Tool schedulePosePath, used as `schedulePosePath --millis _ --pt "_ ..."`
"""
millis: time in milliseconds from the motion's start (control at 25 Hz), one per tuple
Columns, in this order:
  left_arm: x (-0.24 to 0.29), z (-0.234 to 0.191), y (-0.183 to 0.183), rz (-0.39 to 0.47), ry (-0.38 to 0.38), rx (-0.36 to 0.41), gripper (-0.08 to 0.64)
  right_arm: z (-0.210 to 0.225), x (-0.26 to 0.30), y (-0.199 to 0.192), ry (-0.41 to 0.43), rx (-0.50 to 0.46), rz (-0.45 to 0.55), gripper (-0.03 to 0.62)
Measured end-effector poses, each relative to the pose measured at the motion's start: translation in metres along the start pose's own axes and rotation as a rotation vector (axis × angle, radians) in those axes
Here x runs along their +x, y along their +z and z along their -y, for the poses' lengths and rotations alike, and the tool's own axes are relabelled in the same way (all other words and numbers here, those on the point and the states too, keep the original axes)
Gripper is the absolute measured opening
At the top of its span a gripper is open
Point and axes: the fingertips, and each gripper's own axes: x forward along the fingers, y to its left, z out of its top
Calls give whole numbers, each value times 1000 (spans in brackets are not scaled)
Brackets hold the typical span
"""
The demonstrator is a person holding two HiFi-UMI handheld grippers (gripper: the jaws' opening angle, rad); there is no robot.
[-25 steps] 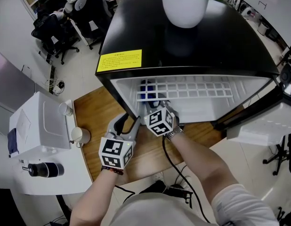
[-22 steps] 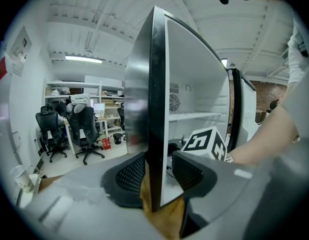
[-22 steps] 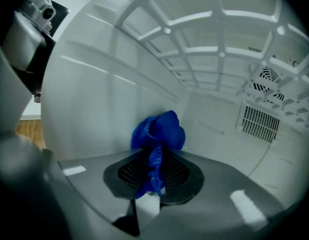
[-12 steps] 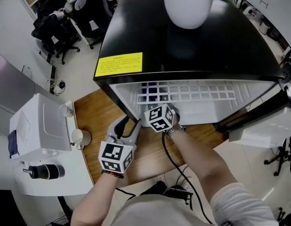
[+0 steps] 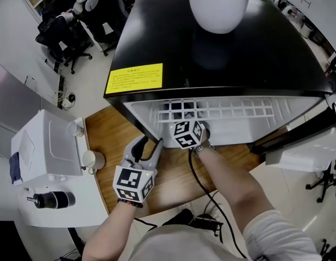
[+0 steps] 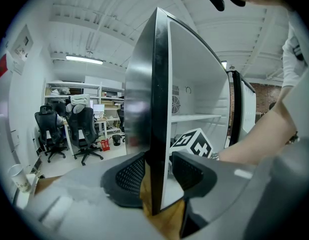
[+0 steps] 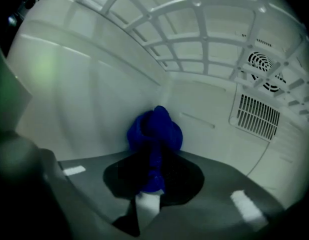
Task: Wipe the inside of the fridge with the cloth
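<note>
The fridge stands on a wooden bench (office chairs beyond). Your left gripper fingers clamp its side wall. Your right gripper fingers pinch the blue cloth, now deeper inside than before. The wire shelf sits above these fingers, with free space to their right.

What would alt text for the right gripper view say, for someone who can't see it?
The right tool grips a bunched blue cloth between its jaws, inside a white fridge. A white grid shelf arches overhead, and slotted vents sit in the back wall at right.
</note>
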Motion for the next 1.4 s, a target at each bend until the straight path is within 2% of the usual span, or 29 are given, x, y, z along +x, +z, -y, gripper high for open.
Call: schedulePosePath --millis 920,1400 --pt "2 -1 1 12 14 -17 170 58 -13 -31 -132 34 -74 63" --pt "3 -3 0 17 26 -27 170 102 -30 -53 -218 81 -111 63"
